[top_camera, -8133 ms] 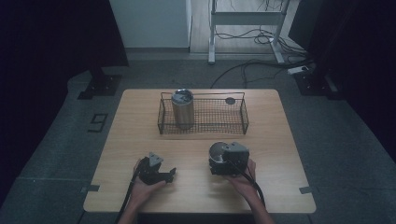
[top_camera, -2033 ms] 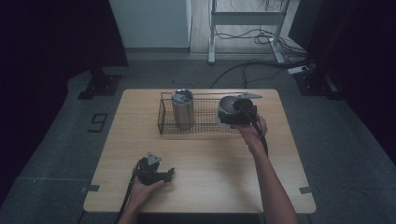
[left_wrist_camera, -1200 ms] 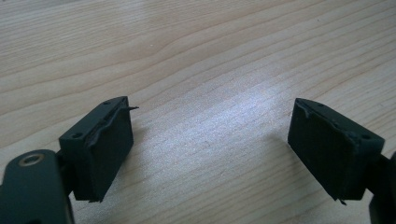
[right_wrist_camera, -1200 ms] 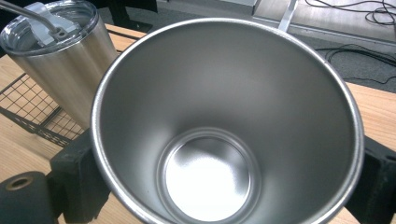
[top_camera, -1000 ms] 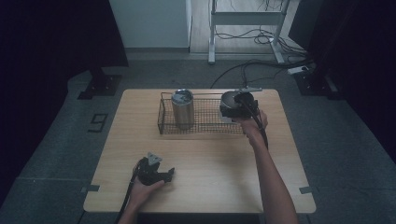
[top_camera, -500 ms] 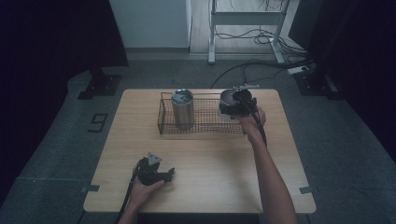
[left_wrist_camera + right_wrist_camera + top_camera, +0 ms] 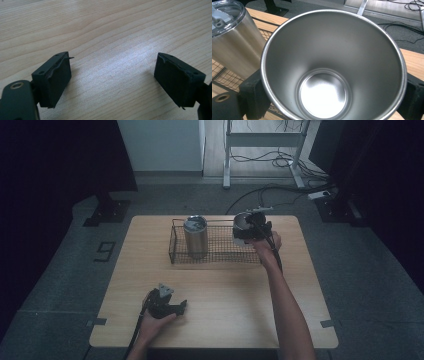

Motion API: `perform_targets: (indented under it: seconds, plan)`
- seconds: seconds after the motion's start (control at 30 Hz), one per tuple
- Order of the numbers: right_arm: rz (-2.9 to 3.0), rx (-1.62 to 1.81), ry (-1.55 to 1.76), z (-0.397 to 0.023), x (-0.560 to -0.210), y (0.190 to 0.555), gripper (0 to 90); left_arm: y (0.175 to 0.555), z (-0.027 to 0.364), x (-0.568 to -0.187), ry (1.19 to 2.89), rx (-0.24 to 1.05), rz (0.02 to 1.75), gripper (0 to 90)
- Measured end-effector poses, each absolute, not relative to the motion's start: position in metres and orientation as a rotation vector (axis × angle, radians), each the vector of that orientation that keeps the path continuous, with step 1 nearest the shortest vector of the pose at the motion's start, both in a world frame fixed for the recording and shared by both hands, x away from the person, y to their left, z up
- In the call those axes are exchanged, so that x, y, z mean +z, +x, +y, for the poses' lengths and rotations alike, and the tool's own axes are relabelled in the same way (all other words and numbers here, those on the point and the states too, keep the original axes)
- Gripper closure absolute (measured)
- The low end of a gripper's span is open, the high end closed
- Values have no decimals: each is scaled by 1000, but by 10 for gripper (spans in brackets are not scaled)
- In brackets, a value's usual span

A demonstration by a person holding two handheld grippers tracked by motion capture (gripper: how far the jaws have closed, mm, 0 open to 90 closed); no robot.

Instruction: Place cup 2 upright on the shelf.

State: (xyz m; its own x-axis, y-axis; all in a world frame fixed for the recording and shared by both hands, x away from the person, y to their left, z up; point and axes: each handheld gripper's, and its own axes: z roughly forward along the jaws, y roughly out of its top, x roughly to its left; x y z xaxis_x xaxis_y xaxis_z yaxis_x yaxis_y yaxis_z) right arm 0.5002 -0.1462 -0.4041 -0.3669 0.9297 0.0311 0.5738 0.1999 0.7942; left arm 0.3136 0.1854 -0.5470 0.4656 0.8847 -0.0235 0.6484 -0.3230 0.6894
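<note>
Compared with half a second back, the left gripper (image 7: 167, 303) hasn't budged: same spot on the near-left part of the wooden table (image 7: 300, 285). Its jaws stand apart with nothing between them, just bare wood in the left gripper view, so it's released.

The right gripper (image 7: 248, 231) has drifted a bit toward the far edge with its load, and now hangs over the right end of the wire basket (image 7: 220, 255). It's grasping the open steel cup (image 7: 332, 67): in the right gripper view the black pads (image 7: 253, 96) press the cup's wall on either side, the mouth faces the camera and you can see right down to the empty bottom.

The lidded steel tumbler (image 7: 195, 236) stands upright in the basket's left part, just left of the held cup, not touching as far as I can tell.
</note>
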Motion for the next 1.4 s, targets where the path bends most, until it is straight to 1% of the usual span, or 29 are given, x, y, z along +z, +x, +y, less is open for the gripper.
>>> perform_targets:
  seconds: [0.43,0.87,1.4]
  plan:
    - [2046,1001,1381,-140,-410,512,73,314,185,-547,2082,481,1266,143]
    - [2090,948,1420,-134,-436,526,73,313,185,-547,2085,481,1263,143]
    - [2115,891,1452,-134,-457,532,72,313,186,-547,2089,484,1258,143]
